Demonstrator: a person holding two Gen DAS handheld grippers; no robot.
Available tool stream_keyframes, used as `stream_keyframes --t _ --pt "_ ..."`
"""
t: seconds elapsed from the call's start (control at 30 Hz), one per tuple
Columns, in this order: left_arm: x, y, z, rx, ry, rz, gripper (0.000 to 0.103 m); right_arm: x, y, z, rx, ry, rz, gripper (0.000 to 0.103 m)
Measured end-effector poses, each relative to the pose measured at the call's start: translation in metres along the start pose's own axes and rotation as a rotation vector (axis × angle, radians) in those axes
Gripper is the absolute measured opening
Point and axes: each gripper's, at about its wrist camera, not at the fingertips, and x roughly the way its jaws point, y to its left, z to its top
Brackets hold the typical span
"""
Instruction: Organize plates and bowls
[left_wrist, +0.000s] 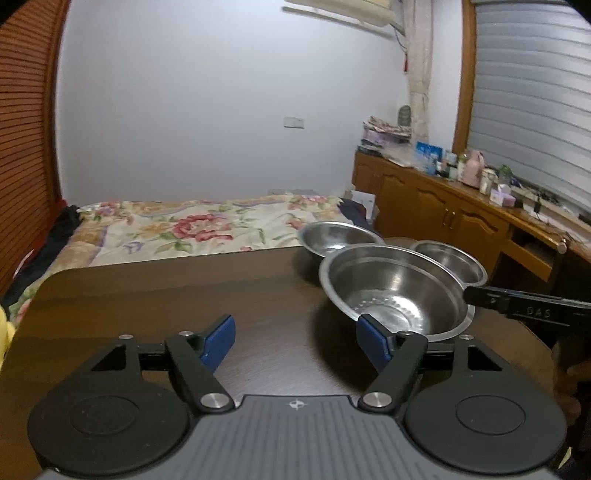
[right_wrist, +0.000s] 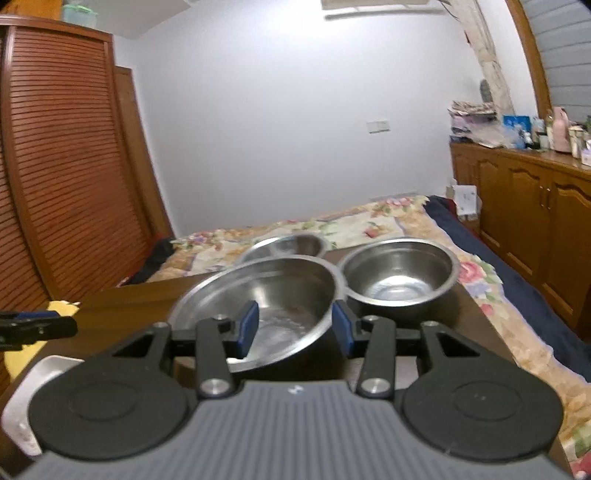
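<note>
On table (left_wrist: 184, 295): three steel bowls (left_wrist: 395, 295).

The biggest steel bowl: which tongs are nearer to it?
Right. The right tongs straddle the biggest steel bowl's near rim; the left tongs sit open beside it over the table.

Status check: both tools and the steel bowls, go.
Left tool open, empty. Right tool open around big bowl rim. Two smaller bowls behind. Nothing blocking.
</note>
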Motion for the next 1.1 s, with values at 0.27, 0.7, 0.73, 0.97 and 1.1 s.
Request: stream_keyframes --t 0.27,0.7,0.73,0.97,1.1 --pt "0.031 -0.022 0.013 0.035 0.033 -0.042 0.064 0.013 -0.013 -0.005 0.074 0.049 0.003 0.045" --pt "0.082 -0.031 0.020 0.000 0.108 -0.027 0.049 0.023 -0.013 -0.001 0.086 0.084 0.007 0.045" --pt "0.084 -0.032 0.020 -0.004 0.112 -0.030 0.049 0.024 -0.013 -0.001 0.091 0.088 0.008 0.045" --pt "0.093 -0.028 0.020 -0.033 0.152 -0.034 0.025 0.029 -0.017 0.001 0.118 0.097 -0.001 0.044" --pt "0.092 -0.030 0.019 -0.031 0.159 -0.037 0.024 0.031 -0.022 0.000 0.159 0.104 0.020 0.037"
